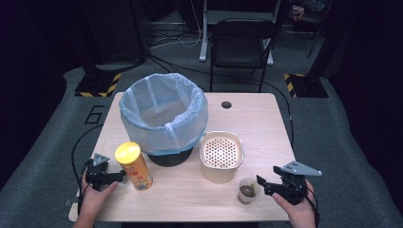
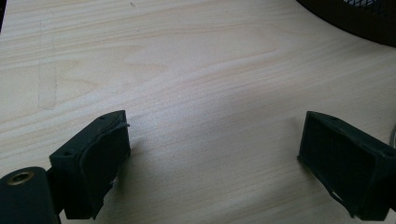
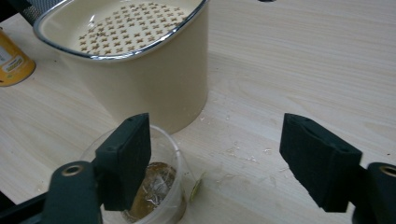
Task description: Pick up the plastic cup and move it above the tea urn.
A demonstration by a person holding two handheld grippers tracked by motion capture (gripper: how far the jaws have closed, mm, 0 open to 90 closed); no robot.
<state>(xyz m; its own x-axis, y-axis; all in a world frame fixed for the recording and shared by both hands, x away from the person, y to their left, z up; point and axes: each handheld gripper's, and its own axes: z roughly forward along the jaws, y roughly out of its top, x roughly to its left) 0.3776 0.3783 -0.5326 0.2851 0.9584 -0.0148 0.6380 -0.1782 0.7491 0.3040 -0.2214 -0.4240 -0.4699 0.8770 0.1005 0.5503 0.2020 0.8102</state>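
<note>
Clear cup (image 3: 154,186) with brownish dregs

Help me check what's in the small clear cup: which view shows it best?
The right gripper view: the clear cup sits close, partly behind one jaw, with brownish residue visible inside. The high view shows the cup small, beside the right gripper, contents a dark blur. The left gripper view shows bare table.

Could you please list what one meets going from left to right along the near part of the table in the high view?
Left gripper → yellow-lidded can → cream strainer pot → clear cup → right gripper.
</note>
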